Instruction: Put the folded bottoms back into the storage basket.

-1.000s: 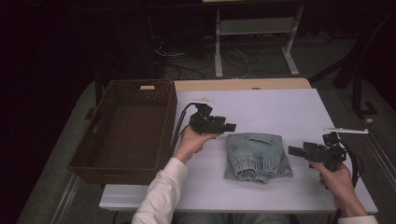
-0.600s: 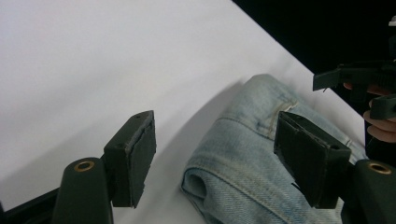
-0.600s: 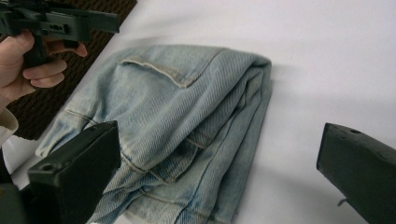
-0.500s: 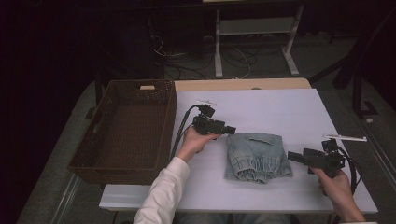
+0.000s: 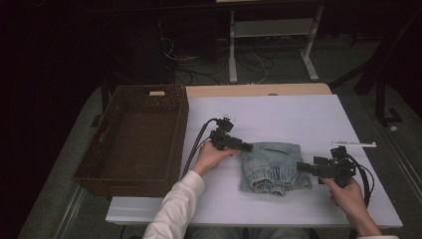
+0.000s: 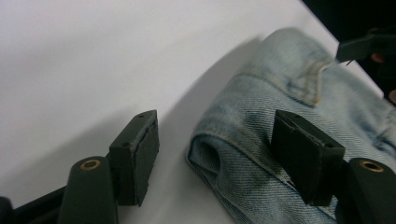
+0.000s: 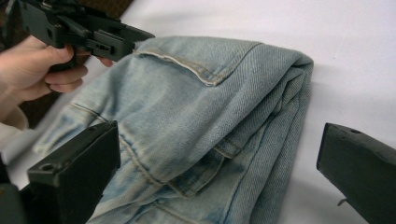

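On the desk (image 5: 298,114), folded jeans (image 5: 272,167) lie ungrasped; both the left gripper (image 5: 245,146) and right gripper (image 5: 302,167) flank them, fingers spread, basket (image 5: 133,174) waiting.

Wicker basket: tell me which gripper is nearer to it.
Left. The left gripper is just right of the wicker basket, at the folded jeans' left edge; the right gripper is beyond the jeans.
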A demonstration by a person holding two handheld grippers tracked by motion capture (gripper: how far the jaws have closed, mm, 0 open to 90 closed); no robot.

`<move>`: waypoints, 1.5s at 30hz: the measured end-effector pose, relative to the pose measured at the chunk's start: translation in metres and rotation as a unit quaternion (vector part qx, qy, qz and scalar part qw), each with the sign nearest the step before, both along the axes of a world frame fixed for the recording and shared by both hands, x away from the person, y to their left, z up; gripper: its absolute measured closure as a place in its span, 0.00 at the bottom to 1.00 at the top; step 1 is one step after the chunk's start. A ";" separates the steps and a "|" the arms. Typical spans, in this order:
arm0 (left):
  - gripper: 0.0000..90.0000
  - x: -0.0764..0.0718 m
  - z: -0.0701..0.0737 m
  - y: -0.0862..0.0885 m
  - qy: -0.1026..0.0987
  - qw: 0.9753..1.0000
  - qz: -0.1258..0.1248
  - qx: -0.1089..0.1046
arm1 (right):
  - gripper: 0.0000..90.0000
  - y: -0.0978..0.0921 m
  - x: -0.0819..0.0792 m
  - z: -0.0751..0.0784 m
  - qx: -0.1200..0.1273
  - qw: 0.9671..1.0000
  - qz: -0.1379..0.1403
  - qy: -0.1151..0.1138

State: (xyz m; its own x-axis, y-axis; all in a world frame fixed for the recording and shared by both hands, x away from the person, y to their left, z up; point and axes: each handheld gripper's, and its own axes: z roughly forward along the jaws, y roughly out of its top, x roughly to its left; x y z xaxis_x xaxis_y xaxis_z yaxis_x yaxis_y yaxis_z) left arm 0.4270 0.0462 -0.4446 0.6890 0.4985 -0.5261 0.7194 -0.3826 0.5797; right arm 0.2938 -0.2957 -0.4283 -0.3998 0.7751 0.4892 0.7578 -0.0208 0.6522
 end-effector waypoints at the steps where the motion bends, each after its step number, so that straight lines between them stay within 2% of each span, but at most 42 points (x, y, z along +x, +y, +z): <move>1: 0.36 0.000 -0.001 0.000 0.006 1.000 -0.001 -0.003 | 0.00 0.002 0.002 -0.001 -0.004 1.000 0.002 0.002; 10: 0.36 -0.001 -0.006 -0.002 0.022 1.000 -0.003 -0.022 | 0.00 0.017 0.008 -0.006 -0.026 0.999 0.023 0.016; 13: 0.37 -0.002 -0.008 -0.007 0.026 0.999 -0.011 -0.028 | 0.00 0.023 0.009 -0.007 -0.056 0.998 0.033 0.021; 19: 0.38 -0.004 -0.009 -0.010 0.024 0.999 -0.018 -0.028 | 0.00 0.024 0.009 -0.009 -0.079 0.996 0.024 0.044; 22: 0.38 -0.004 -0.009 -0.010 0.024 0.999 -0.018 -0.029 | 0.00 0.024 0.009 -0.010 -0.077 0.995 0.015 0.062; 26: 0.38 -0.005 -0.009 -0.011 0.023 0.999 -0.018 -0.029 | 0.00 0.021 0.009 -0.015 -0.057 0.994 0.002 0.092; 31: 0.38 -0.005 -0.009 -0.011 0.024 0.999 -0.017 -0.030 | 0.04 0.020 0.006 -0.015 -0.052 0.994 -0.006 0.091; 35: 0.38 -0.005 -0.009 -0.011 0.024 0.999 -0.016 -0.029 | 0.13 0.018 0.004 -0.015 -0.028 0.994 -0.007 0.104; 40: 0.38 -0.007 -0.010 -0.012 0.025 0.999 -0.007 -0.032 | 0.18 0.019 0.002 -0.014 -0.023 0.993 -0.012 0.115; 45: 0.38 -0.008 -0.009 -0.014 0.021 0.999 -0.007 -0.029 | 0.28 0.019 0.001 -0.015 -0.011 0.992 -0.012 0.122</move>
